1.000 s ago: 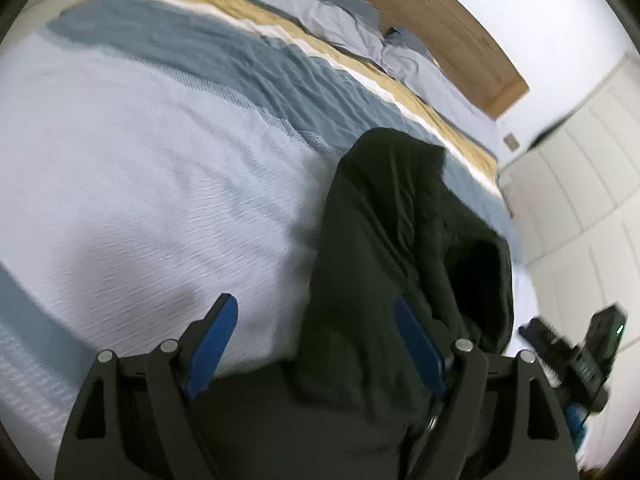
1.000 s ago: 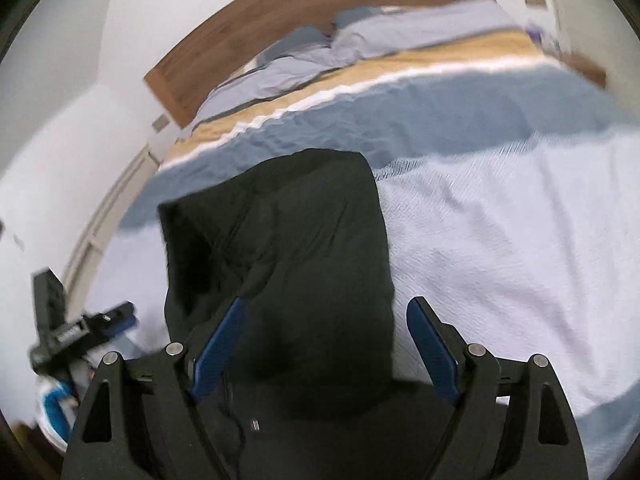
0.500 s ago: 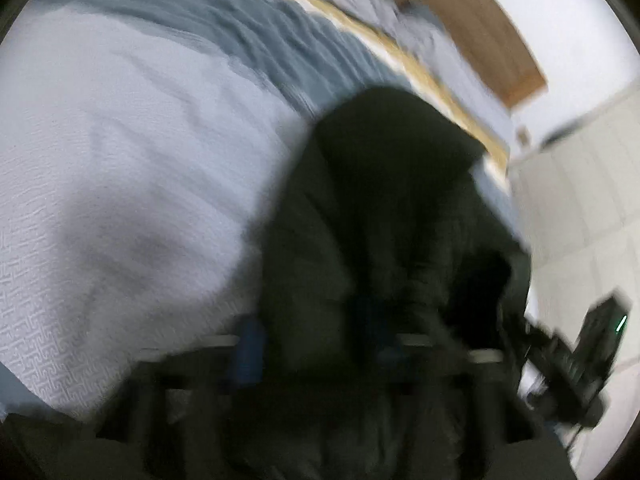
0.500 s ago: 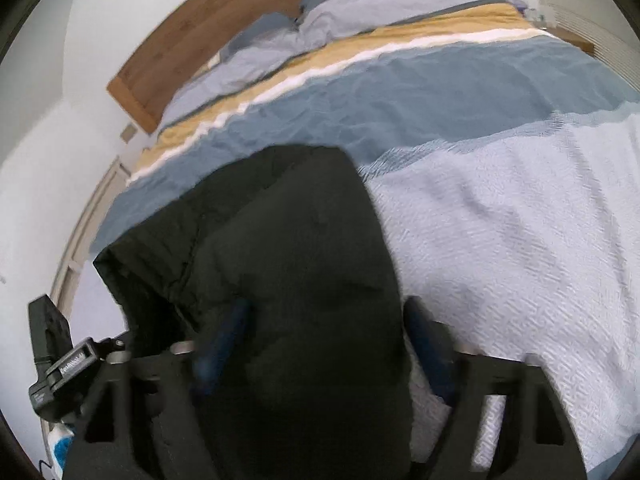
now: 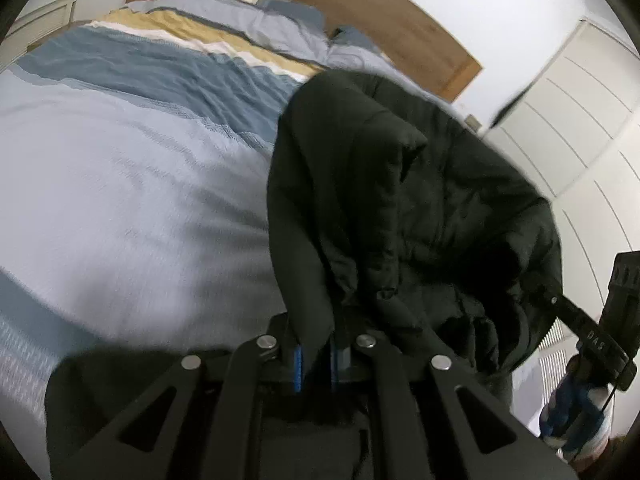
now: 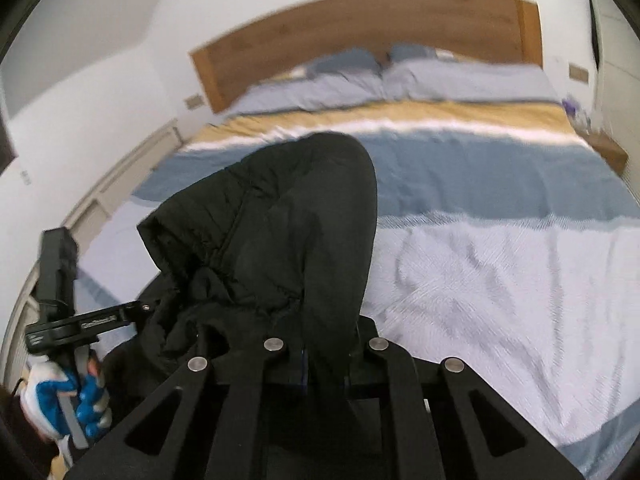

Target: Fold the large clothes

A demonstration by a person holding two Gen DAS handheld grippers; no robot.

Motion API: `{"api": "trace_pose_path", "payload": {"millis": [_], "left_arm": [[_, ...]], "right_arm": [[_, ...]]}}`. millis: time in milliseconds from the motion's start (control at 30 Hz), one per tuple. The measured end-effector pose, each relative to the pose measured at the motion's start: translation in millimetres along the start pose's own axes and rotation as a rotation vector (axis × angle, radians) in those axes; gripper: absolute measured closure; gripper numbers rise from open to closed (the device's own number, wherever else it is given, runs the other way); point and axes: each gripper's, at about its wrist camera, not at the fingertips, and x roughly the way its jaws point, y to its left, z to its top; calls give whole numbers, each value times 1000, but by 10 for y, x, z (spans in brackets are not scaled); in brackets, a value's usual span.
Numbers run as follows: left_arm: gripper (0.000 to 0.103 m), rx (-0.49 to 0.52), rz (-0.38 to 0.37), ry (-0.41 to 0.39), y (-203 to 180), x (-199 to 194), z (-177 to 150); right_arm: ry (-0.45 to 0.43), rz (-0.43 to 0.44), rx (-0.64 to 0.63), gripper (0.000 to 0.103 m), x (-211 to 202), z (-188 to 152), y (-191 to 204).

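A large black padded jacket (image 5: 400,208) hangs bunched between my two grippers above the bed. It also shows in the right wrist view (image 6: 280,232). My left gripper (image 5: 314,360) is shut on a fold of the jacket's fabric. My right gripper (image 6: 320,364) is shut on another fold of the same jacket. Each gripper shows in the other's view, the right one at the far right (image 5: 600,344) and the left one at the far left (image 6: 68,320), held by a gloved hand (image 6: 64,400). The jacket's lower part is hidden behind the gripper bodies.
The bed (image 6: 500,280) has a pale blue, dark blue, white and yellow striped cover, with pillows (image 6: 360,76) at a wooden headboard (image 6: 360,24). White wardrobe doors (image 5: 580,128) stand to one side. A low white wall panel (image 6: 120,176) runs along the other side.
Both grippers have closed from wide open onto the jacket. The jacket has risen off the bed and now hangs between them.
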Motion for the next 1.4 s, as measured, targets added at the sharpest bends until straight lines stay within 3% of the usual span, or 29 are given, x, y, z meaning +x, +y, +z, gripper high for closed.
{"api": "trace_pose_path", "payload": {"millis": [200,433,667,733,767,933,1133,1200,1267,1400], "left_arm": [[94,-33,-71,-1,166,-516,-576],[95,-93,-11,72,487,-742,-1243],[95,-110,54,82,618,-1196,-1532],[95,-101,81,86,645,-1382,-1580],[95,-96,93,85,668,-1424,-1562],[95,-56,135,46,553,-1912,-1407],[93,22,97,-4,56,-2138,-1004],[85,42,86,-17,-132,-2096,-843],[64,68,74,-29,-354,-2001,-711],[59,103,33,-20,-722,-1739,-586]], "right_arm": [[-54,64,-1,92,-646,-503,128],[0,29,113,91,-772,-1240,-6],[58,-26,208,82,-895,-1761,-192],[61,-48,211,73,-1045,-1831,-192],[62,-55,208,67,-1094,-1843,-195],[59,-102,184,59,-1457,-1795,-218],[-4,-116,132,44,-1789,-1293,-88],[-11,-106,99,41,-1770,-1054,64],[-10,-77,70,38,-1691,-859,230],[3,-21,-8,35,-1424,-560,634]]}}
